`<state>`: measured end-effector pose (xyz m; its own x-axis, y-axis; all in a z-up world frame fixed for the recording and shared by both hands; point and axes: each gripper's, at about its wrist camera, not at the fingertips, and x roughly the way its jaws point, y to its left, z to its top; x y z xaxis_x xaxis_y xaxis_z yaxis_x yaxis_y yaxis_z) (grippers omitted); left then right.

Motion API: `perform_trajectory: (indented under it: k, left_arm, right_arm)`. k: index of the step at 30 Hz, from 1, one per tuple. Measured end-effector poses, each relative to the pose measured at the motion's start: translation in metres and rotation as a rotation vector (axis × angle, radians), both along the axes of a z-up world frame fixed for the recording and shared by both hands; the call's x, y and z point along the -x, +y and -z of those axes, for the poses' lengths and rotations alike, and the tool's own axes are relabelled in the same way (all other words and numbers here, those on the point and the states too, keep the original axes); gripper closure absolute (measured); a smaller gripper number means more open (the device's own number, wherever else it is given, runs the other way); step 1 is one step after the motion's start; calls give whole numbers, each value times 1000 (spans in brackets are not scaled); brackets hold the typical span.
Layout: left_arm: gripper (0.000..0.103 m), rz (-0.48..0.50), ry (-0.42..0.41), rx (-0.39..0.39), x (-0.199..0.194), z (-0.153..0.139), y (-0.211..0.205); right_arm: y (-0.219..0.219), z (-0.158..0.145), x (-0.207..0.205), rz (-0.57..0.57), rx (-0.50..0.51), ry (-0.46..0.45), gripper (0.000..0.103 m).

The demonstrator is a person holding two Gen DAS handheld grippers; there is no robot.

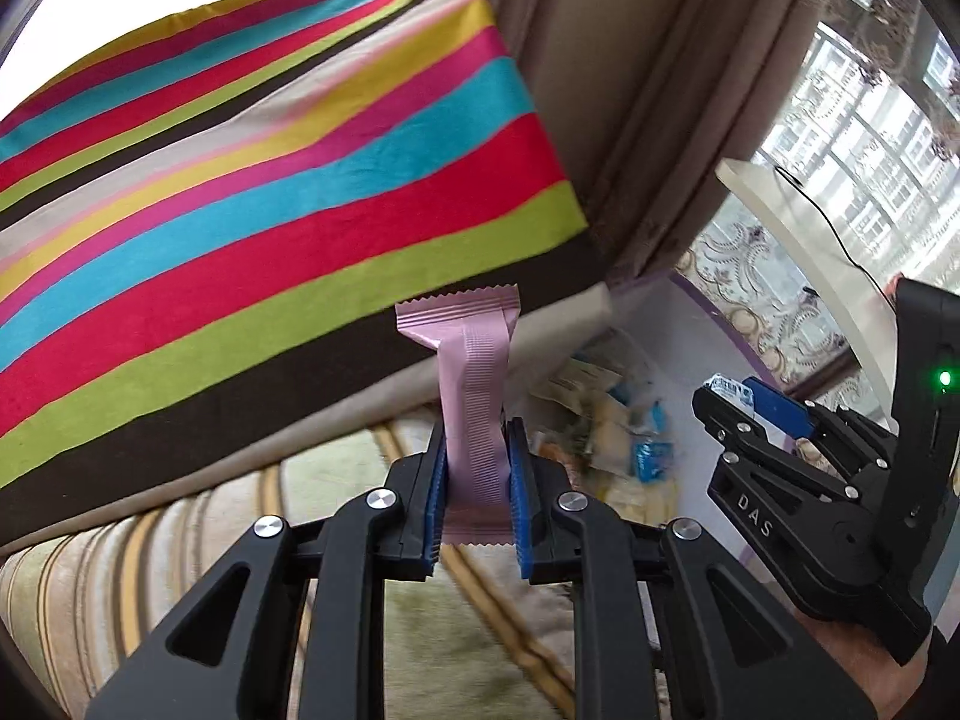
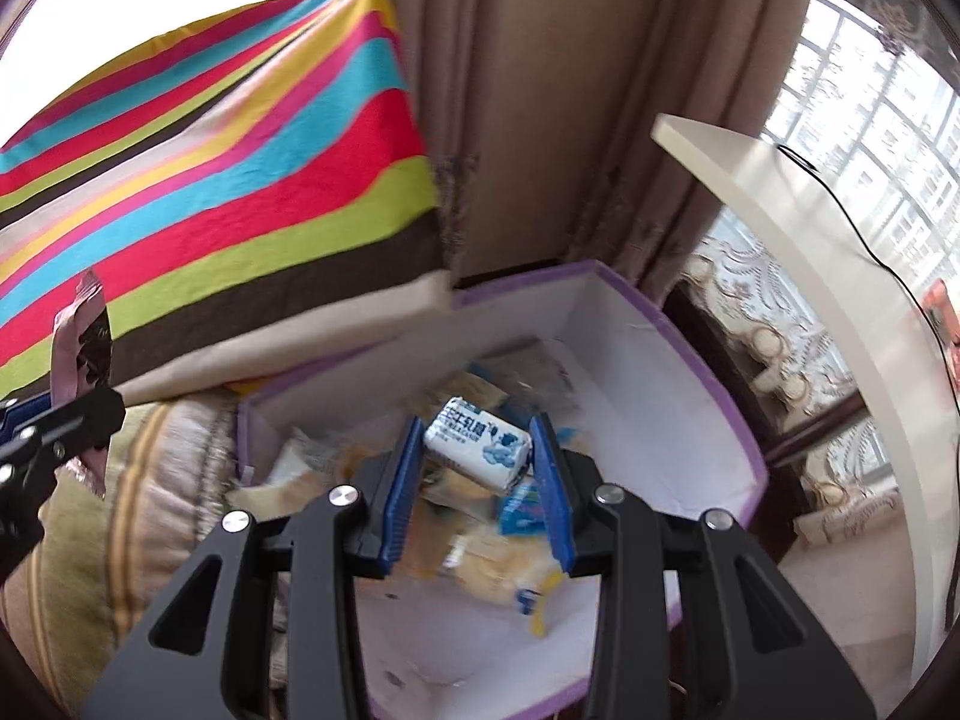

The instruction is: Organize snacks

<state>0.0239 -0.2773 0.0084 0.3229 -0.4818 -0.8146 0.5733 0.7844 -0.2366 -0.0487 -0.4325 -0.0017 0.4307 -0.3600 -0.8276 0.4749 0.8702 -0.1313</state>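
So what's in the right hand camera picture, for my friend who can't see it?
The right tongs hold a small white and blue snack packet above an open purple-edged box with other snacks in it. A striped cloth hangs at left, and a window shows at right.

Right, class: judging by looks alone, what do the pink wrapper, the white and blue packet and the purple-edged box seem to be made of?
Pink wrapper: probably matte plastic film; zigzag-cut ends and a ribbed crimp seam.
White and blue packet: likely glossy plastic film; it shines and puckers at its sealed end.
Purple-edged box: apparently stiff board with plain white inner walls that stand flat; purple trim on the rim, fabric or paper unclear.
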Motion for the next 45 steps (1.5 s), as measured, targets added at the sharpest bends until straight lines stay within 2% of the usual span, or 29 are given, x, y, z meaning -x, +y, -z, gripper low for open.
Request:
perform_trajectory:
  k: [3,5,7,8,9,10,11,12,13,15,16,18,21,26,32,34,45]
  left_arm:
    - [86,43,20,8,11,3,-19]
    - [86,63,44,24,14,6,-27]
    - [83,74,65,23,17,11,-32]
    - [78,81,77,27,18,13,-34]
    - [65,82,84,27,19,14,-35]
    - [56,82,82,24,20,15,-34]
    - [42,81,74,24,23,13,-33]
    - [35,81,71,28,24,12,-32]
    - [32,79,72,30,26,11,-30]
    - [19,63,105,30,32,14,-22]
    - [16,58,117,28,34,16,-19]
    - [15,61,142,12,44,19,-10]
    - [15,81,109,-11,57,17,-1]
    - [15,76,116,15,58,22,6]
    - [14,57,108,-6,59,24,0]
    - [14,43,120,10,56,24,2]
    - [14,43,106,-5,57,25,-2]
  right_arm:
    - [-9,0,9,29,14,8,65]
    - [-16,0,14,41,20,11,55]
    - [-20,-2,20,59,34,5,42]
    - [-22,-3,21,61,37,3,40]
    - [-24,-3,24,65,36,3,37]
    - [-26,-3,27,71,33,1,34]
    - [-27,-3,29,74,30,1,32]
    - [-27,-4,32,78,32,2,31]
    - [-27,-4,34,81,33,4,31]
    - [-25,-6,44,92,24,6,30]
    - [-23,-6,49,93,22,4,29]
    - [-14,-5,60,93,18,10,29]
    - [-6,-3,80,115,1,20,29]
    - [2,4,98,130,23,59,29]
    - [-1,2,100,148,44,70,28]
    - [-1,0,99,146,51,71,28]
    - [2,1,98,138,53,75,29]
